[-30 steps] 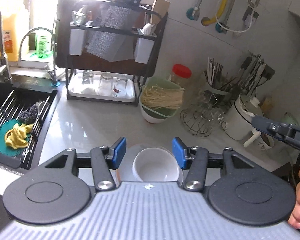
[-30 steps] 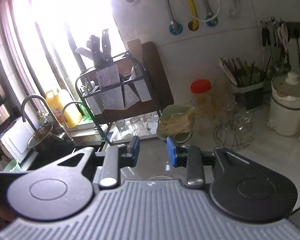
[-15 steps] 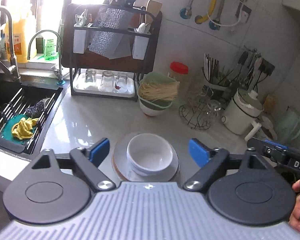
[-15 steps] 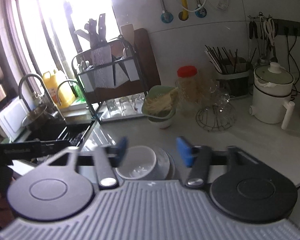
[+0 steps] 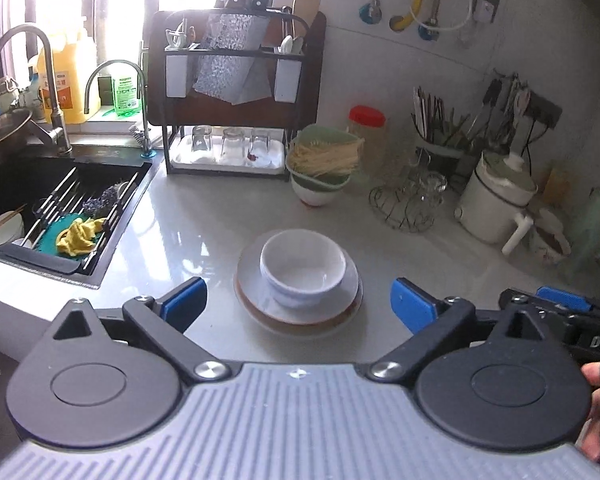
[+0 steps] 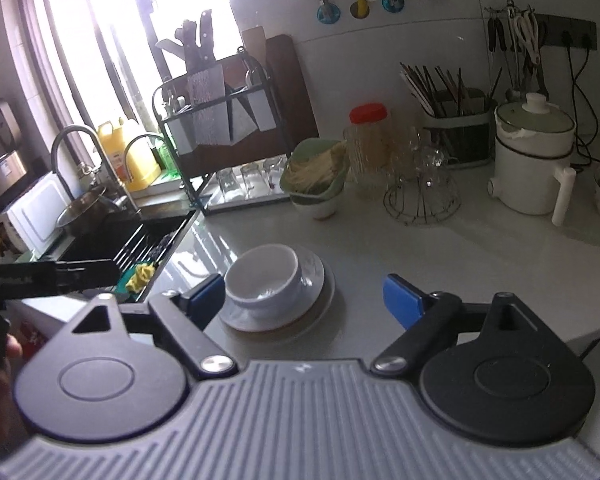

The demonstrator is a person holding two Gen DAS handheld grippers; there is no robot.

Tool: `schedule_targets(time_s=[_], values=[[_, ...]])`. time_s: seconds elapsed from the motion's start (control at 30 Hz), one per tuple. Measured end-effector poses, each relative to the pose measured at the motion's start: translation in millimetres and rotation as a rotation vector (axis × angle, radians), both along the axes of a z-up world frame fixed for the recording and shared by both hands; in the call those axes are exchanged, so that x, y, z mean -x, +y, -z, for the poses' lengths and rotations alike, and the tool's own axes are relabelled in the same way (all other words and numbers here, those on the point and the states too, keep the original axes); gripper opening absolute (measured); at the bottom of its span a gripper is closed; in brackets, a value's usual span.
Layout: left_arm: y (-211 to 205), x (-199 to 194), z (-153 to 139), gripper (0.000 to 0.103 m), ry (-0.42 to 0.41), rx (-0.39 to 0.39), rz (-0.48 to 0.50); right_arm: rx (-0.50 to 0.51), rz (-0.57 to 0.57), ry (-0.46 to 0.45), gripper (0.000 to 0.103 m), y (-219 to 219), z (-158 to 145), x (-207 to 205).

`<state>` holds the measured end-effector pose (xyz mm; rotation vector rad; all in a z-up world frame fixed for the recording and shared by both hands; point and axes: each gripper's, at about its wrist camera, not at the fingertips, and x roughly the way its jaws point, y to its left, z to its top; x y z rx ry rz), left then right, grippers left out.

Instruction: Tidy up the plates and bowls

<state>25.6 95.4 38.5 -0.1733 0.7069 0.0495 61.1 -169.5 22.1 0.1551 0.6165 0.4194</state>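
on the counter (image 5: 204, 216) a bowl (image 5: 303, 266) sits on plates (image 5: 298, 308); both claws, left (image 5: 298, 300) and right (image 6: 304, 294), just opened wide, empty.

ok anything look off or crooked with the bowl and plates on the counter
Nothing stands out. The white bowl sits upright on the stacked plates, slightly off-centre toward the sink side, with no chips or spills visible. Both tools, left and right, are open and clear of the stack.

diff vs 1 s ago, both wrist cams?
Both grippers backed away from the white bowl on the stacked plates. The left gripper and right gripper have just been opening, and now grip nothing. Bowl, plates and counter clutter stayed put.
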Motion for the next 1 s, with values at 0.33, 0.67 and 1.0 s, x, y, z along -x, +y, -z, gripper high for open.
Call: schedule_targets(time_s=[0.33, 0.67, 1.0], values=[[-21.5, 24.8, 10.5, 0.100, 0.018, -0.026, 0.018, 0.017, 0.034, 0.017, 0.088, -15.5, 14.3, 26.5], [-17.6, 46.7, 27.7, 0.100, 0.019, -0.046, 0.070, 0.034, 0.102, -0.032, 0.088, -6.4, 19.7, 60.7], [-9.4, 58.9, 28.3, 0.100, 0.006, -0.029, 0.108, 0.031, 0.151, -0.047, 0.088, 2.3, 21.4, 81.7]])
